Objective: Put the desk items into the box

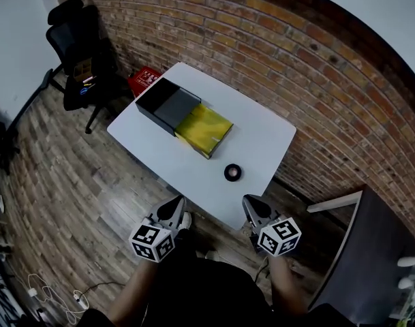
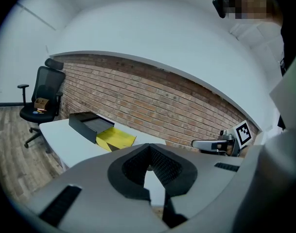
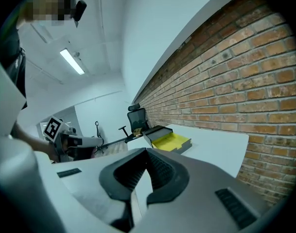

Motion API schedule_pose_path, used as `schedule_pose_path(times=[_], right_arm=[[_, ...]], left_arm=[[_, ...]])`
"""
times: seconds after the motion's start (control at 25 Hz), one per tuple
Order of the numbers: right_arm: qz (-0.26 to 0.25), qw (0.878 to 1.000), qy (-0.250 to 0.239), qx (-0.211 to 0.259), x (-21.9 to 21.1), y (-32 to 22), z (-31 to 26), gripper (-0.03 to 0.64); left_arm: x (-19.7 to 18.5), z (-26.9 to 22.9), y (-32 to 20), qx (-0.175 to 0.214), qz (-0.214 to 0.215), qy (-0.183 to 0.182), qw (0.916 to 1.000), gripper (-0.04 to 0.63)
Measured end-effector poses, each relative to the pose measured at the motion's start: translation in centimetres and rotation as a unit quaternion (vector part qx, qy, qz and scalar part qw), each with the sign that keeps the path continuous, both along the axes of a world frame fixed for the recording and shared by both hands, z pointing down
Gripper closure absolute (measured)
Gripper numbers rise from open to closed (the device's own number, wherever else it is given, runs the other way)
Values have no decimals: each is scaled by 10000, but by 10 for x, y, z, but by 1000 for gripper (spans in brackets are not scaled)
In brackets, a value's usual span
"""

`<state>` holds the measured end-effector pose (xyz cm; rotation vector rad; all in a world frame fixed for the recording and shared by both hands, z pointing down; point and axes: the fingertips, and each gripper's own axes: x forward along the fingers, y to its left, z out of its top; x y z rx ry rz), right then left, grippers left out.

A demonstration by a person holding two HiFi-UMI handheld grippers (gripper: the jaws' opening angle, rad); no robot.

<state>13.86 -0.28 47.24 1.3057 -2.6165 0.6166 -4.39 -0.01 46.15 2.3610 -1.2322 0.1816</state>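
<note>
Here, the start of the task, seen from the head view. The left gripper [image 1: 174,208] and the right gripper [image 1: 253,206] are both held close to the body, short of the near edge of the white surface [image 1: 262,138]. Each gripper view shows its jaws closed tip to tip with nothing between them, so both are clenched and empty.

The only loose desk item in view is a small black ring-shaped roll [image 1: 233,172], probably tape. It lies flat near the near edge of the surface, apart from everything else. It sits ahead of both grippers and between their lines of reach, closer to the right gripper. Being round, it has no long axis to align with, and its dark rim and open centre contrast clearly with the white top.

The black box [image 1: 165,101] stands open and apparently empty at the far left corner of the surface. A shallow yellow-lined tray [image 1: 204,129], perhaps its lid, lies touching the box on the side facing the roll. The roll is well apart from the box, so the coming move is judged to be a forward reach by the right gripper, with its jaws opened first.
</note>
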Motion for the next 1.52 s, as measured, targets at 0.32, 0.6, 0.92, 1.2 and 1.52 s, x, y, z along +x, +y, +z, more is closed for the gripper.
schedule_pose_path(times=[0.32,0.6,0.92,1.2,1.52], right_arm=[[212,9996,182,50,-28,-51,-1,597],[692,9974,196,29,-44,-93,-1,597],[1084,9939,214,-10,-56,-115,-2,595],[1223,9917,380,-127,-47,-118,9,596],[1187,9893,829,-161,-22,-122,33,597]], left_arm=[[-15,3,-67,-37,418,-4,9991,589],[-23,1,-117,-23,978,3,9952,589],[-27,0,-155,-74,1390,182,9901,589],[-13,8,-160,-217,1584,268,9868,589],[14,25,-163,-365,1663,60,9854,589]])
